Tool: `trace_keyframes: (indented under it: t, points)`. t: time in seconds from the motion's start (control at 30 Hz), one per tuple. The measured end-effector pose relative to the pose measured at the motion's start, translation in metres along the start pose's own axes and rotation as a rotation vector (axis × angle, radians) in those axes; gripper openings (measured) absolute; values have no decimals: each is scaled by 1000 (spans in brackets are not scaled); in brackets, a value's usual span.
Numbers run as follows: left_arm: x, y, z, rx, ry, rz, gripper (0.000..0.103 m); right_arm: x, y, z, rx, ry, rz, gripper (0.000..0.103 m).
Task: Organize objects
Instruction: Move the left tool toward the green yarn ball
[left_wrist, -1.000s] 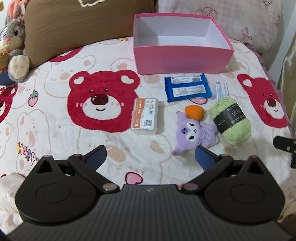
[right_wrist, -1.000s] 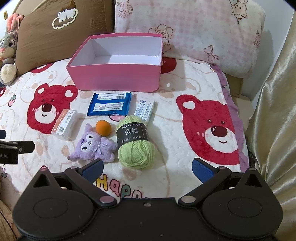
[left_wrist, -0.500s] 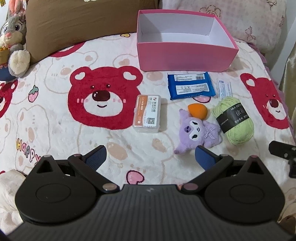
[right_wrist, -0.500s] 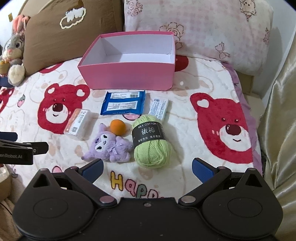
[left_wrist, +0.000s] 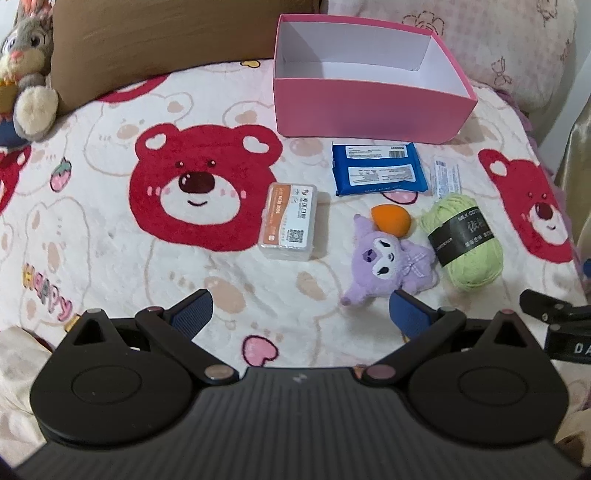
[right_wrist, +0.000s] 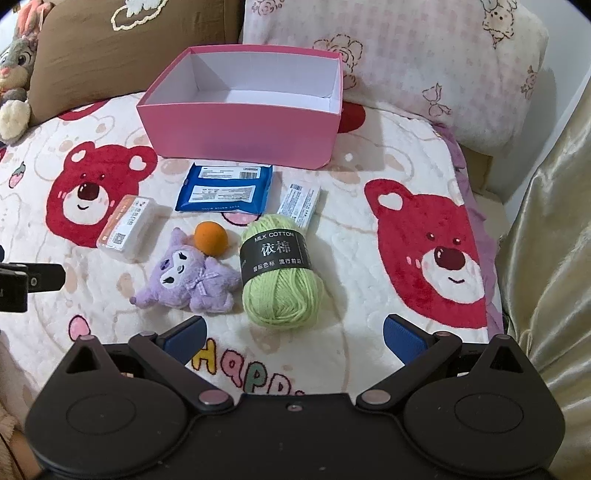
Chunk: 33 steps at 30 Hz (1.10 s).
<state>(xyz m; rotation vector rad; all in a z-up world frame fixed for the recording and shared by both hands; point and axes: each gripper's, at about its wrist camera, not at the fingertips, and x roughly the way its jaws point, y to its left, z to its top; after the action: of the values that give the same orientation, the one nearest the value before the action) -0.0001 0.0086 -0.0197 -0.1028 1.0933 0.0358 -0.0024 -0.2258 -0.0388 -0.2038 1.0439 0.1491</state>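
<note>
The green yarn skein (right_wrist: 282, 275) lies on the bear-print blanket (right_wrist: 369, 258) just ahead of the right gripper (right_wrist: 293, 334), a little left of its centre line, with its long axis running roughly away from the camera, so the black paper band crosses it from side to side. The spread jaws look set to straddle it across its width, which makes it the likeliest first pick. In the left wrist view the same skein (left_wrist: 463, 240) sits far off to the right, so the right hand is clearly the nearer one. Just left of the skein lies the purple plush toy (right_wrist: 188, 280), with the orange sponge (right_wrist: 210, 238) touching its head; the plush lies ahead and to the right of the left gripper (left_wrist: 301, 314), near its right finger. Further out are the clear card case (right_wrist: 125, 229), the blue wipes packet (right_wrist: 225, 188) and a small white sachet (right_wrist: 300, 203) just beyond the yarn. Behind them all stands the pink box (right_wrist: 240, 136), open-topped and with nothing in it, the probable destination, backed by pillows. Both grippers are spread wide and carry nothing, hovering low over the blanket, and none of the items is in the box yet.
</note>
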Motion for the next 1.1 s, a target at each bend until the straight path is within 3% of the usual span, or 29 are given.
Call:
trace_keyframes:
  t: [0.17,0.47,0.97,1.1]
  points:
    - [-3,1,-2,2,-21,-9,103,-2,4,0,-19,-7,-16,103]
    - [-17,-12,-1,112,-93,94,103,-2,6,-1,-37,-7,-24,103]
    - [-7,-6,-1,73,-29,56,103,-3,2,-2,-35,-3,-36,103]
    - [-10,-7,1,71,-11,12,103,-6,-2,2,-45,-1,-16,103]
